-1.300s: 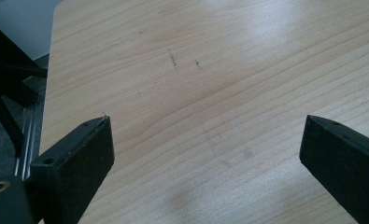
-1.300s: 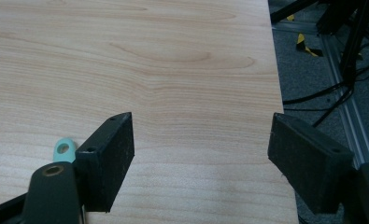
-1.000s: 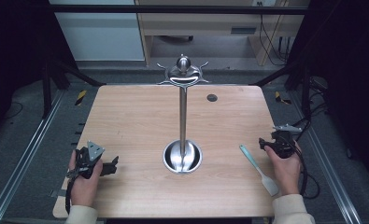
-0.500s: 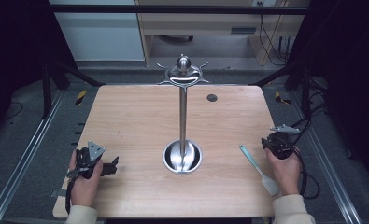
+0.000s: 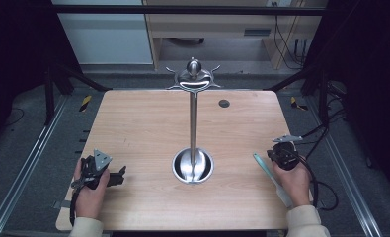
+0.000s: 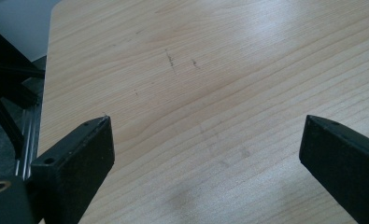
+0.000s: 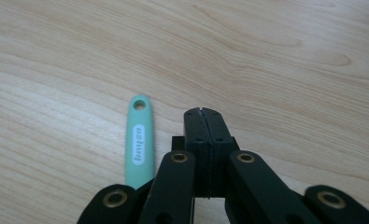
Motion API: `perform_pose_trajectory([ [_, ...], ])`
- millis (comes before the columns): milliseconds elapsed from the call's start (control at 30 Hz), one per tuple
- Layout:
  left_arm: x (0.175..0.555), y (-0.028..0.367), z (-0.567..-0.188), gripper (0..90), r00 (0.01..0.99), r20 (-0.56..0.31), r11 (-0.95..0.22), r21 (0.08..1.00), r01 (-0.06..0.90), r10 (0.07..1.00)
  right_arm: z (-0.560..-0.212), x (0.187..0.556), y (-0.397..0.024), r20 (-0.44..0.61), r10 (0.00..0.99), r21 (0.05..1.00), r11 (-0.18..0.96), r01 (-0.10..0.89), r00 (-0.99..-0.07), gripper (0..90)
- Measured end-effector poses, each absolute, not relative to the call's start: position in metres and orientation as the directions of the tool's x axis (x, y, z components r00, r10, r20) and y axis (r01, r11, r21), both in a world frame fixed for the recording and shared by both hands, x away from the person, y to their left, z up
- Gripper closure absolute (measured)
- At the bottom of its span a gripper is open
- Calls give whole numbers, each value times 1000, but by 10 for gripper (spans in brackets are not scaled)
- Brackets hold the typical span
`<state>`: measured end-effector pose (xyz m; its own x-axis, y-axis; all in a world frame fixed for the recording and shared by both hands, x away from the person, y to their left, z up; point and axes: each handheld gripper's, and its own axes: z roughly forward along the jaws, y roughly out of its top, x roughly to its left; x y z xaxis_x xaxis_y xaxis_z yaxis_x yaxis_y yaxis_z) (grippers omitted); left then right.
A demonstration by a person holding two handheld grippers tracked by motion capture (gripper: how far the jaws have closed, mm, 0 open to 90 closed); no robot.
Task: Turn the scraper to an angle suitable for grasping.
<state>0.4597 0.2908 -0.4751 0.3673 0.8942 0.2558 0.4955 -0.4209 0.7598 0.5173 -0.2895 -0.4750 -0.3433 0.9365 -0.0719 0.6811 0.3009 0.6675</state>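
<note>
One tabletop (image 5: 143, 123), light wood. One metal stand (image 5: 193, 123) at its centre: round base, upright pole, hooked crown at top. One small dark disc (image 5: 224, 103) far right of the pole. One mint-green handled tool (image 5: 267, 172) lies flat at near right, just left of the right gripper (image 5: 280, 154), not touching it. Right gripper's jaws have just been closing and now meet, nothing between them. Left gripper (image 5: 117, 176) at near left, jaws wide over bare wood.
</note>
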Motion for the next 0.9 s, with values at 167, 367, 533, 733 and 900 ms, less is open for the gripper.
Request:
perform_pose_trajectory([
  [167, 460, 291, -475, 31, 366, 255, -420, 760, 496, 895, -478, 518, -282, -79, 928, 645, 327, 691, -365, 900],
  [367, 460, 291, -475, 32, 366, 256, -420, 759, 497, 895, -482, 518, -273, -90, 911, 620, 367, 693, -402, 900],
  [533, 460, 291, -475, 31, 366, 256, -421, 759, 496, 894, -483, 517, -269, -87, 903, 609, 383, 694, -422, 900],
  [733, 460, 291, -475, 32, 368, 258, -423, 758, 497, 894, -482, 514, -264, -62, 881, 607, 407, 683, -470, 900],
  [900, 459, 293, -474, 32, 361, 250, -412, 764, 497, 898, -481, 505, -254, -68, 844, 586, 465, 663, -532, 900],
])
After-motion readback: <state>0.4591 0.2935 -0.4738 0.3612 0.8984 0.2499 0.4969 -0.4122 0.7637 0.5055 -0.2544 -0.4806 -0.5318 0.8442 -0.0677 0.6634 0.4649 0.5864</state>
